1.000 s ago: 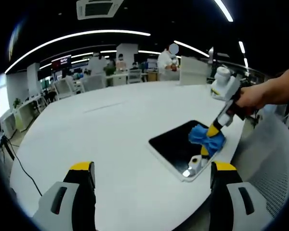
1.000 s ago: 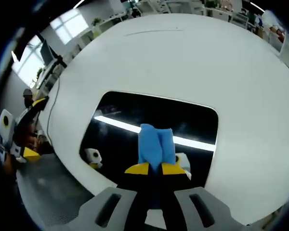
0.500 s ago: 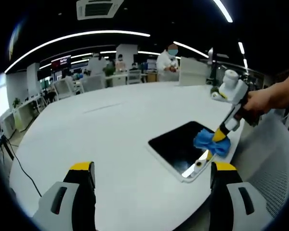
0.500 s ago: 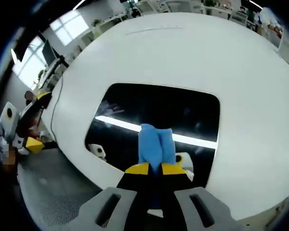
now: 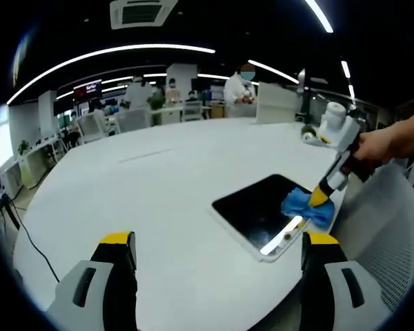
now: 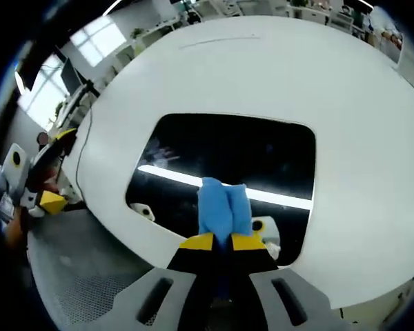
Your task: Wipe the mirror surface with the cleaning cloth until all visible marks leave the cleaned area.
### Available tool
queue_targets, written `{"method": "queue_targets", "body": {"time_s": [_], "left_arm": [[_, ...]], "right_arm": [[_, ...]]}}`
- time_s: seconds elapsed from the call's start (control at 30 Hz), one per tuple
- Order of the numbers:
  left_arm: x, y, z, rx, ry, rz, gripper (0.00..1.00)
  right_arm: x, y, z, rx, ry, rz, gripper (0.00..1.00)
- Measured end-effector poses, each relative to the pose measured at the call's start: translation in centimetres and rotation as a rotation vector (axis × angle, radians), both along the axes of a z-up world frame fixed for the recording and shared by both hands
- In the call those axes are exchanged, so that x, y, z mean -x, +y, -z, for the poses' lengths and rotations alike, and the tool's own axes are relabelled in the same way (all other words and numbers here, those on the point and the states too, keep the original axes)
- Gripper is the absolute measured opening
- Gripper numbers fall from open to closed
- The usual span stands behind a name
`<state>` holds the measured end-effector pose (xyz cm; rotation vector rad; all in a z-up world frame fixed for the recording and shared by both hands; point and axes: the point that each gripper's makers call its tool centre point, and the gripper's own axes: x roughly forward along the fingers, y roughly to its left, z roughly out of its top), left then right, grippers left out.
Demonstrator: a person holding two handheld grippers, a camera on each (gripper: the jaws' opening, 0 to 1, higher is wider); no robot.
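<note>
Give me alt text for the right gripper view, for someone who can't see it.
The right gripper, its yellow-tipped fingers shut on a folded blue cloth, presses it on a dark rectangular mirror lying flat on a round white table. The mirror reflects a bright ceiling light strip. The left gripper shows at the left edge.

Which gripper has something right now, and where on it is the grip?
The right gripper pinches the blue cloth by its bunched near end. The left gripper is open, holding nothing.

The left gripper view looks low across the round white bench (image 5: 159, 200) from well back. The right gripper view looks steeply down, close over the dark rectangular mirror (image 6: 234, 158). Both share that mirror (image 5: 259, 207).
</note>
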<state>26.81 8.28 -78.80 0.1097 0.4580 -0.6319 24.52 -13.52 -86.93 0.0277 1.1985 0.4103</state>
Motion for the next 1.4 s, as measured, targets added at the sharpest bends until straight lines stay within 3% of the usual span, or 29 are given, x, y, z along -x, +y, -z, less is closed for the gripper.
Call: {"method": "queue_targets", "body": {"time_s": [1.4], "left_arm": [[-0.37, 0.22, -0.09, 0.011, -0.008, -0.015, 1.00]], "right_arm": [[0.21, 0.14, -0.02, -0.032, -0.016, 0.000, 0.02]]}}
